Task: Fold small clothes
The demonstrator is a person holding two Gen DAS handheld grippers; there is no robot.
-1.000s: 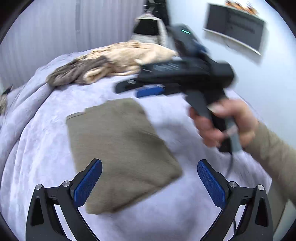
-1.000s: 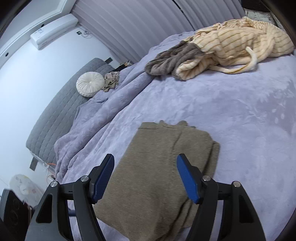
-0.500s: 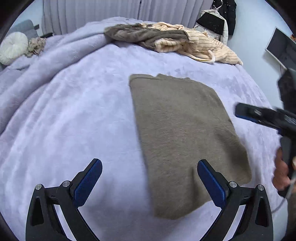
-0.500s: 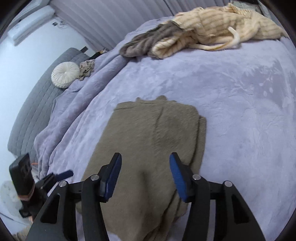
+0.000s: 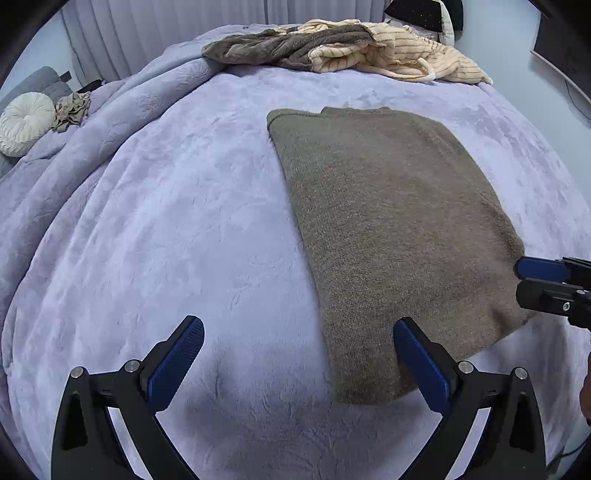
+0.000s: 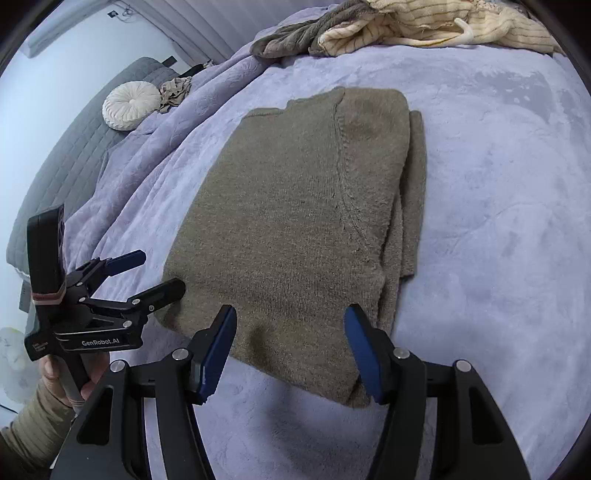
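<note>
A folded olive-brown knit sweater (image 5: 388, 221) (image 6: 295, 206) lies flat on the lavender blanket (image 5: 166, 229) (image 6: 498, 184). My left gripper (image 5: 298, 322) is open and hovers over the sweater's near left corner; its right finger is above the knit and its left finger above bare blanket. It also shows in the right wrist view as the left gripper (image 6: 159, 273), at the sweater's left edge. My right gripper (image 6: 291, 310) straddles the sweater's near edge. Its jaws are opening, with the knit below and between them and no pad pressing on it. It appears as the right gripper (image 5: 532, 282) by the sweater's right corner.
A heap of cream striped clothes (image 5: 399, 55) (image 6: 443, 26) and a grey-brown garment (image 5: 280, 48) lies at the bed's far end. A round white cushion (image 5: 26, 122) (image 6: 129, 105) and a small beige cloth (image 5: 72, 109) sit far left. A hand and sleeve (image 6: 40, 413) hold the left gripper.
Both grippers have come down closer to the sweater's near edge. The left view has swung from the right hand and gripper onto the sweater's left corner. The right jaws narrowed, then widened slightly.
</note>
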